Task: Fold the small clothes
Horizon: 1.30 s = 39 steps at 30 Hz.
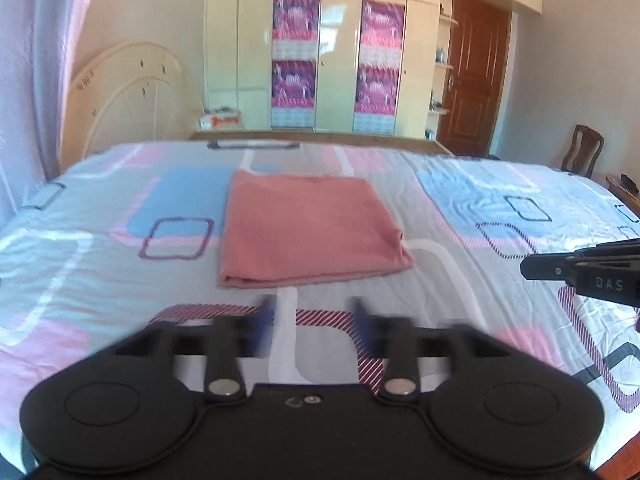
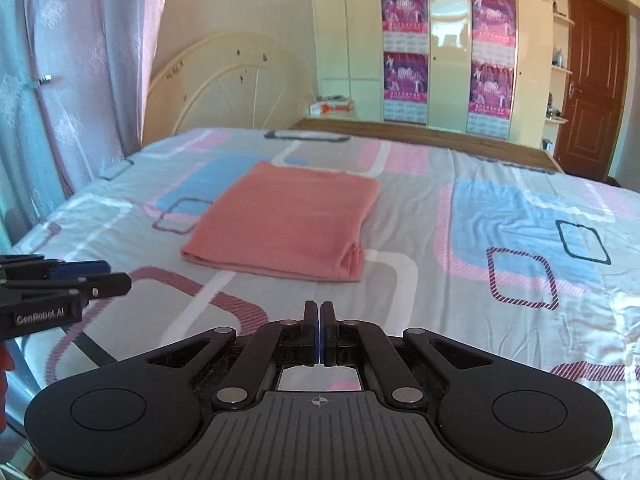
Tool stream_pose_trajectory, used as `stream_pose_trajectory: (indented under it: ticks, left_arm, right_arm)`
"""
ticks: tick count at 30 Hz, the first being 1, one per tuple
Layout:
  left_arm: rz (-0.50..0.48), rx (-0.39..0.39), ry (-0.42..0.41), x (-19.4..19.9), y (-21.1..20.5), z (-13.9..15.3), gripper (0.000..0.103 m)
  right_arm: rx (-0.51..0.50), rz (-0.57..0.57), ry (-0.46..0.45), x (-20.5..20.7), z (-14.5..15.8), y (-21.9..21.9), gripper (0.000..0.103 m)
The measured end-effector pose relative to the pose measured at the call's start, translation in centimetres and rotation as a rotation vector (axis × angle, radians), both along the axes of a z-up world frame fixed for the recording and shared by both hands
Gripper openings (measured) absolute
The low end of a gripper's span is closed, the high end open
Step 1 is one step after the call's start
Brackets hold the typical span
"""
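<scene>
A salmon-pink garment (image 1: 308,228) lies folded into a neat rectangle on the patterned bedsheet (image 1: 460,208), its folded edge toward me. My left gripper (image 1: 312,316) hovers just short of that near edge, fingers blurred and spread open, with nothing between them. In the right wrist view the same garment (image 2: 284,224) lies ahead and slightly left. My right gripper (image 2: 320,316) is shut with its pads together and holds nothing, set back from the cloth. Each gripper shows in the other's view: the left gripper (image 2: 108,280) at the left edge, the right gripper (image 1: 532,266) at the right edge.
The bed fills the foreground. A cream headboard (image 2: 224,80) leans by a curtain (image 2: 80,60) at the left. A wardrobe with posters (image 1: 336,52) stands behind, a brown door (image 1: 472,76) at right, and a wooden chair (image 1: 582,152) beside the bed.
</scene>
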<state>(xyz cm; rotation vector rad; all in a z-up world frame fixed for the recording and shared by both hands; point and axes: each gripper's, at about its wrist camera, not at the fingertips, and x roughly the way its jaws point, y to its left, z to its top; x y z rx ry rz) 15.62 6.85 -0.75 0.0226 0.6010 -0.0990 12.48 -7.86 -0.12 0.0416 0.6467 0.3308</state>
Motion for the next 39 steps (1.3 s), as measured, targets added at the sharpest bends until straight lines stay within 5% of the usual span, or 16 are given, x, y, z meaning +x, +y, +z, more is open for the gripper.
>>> stream_pose_trajectory:
  ticks: [1,2,3,4,23,39]
  left_arm:
    - [0.025,0.017,-0.046,-0.8,-0.2,0.4,0.100]
    - [0.049,0.043,-0.100,-1.6,-0.4,0.7,0.103]
    - [0.049,0.067,-0.108,-1.9,-0.8,1.0,0.103]
    - [0.043,0.067,-0.096,-2.1,-0.9,1.1,0.103]
    - [0.074,0.013,-0.146,-7.9,-1.4,4.2,0.103]
    - [0.060,0.019,-0.147,-9.1,-1.5,4.8,0.103]
  right_arm:
    - [-0.005,-0.022,-0.009,-0.4,0.3,0.1,0.010]
    - [-0.012,-0.054,-0.011,-0.7,0.5,0.1,0.069]
    - [-0.010,-0.088,-0.025,-1.1,0.8,-0.1,0.098]
    - [0.005,-0.104,-0.076,-1.7,0.9,-0.4,0.103]
    - [0.023,-0.096,-0.134,-8.6,4.7,-0.3,0.103]
    - [0.010,-0.076,-0.146,-9.9,5.6,0.3,0.103]
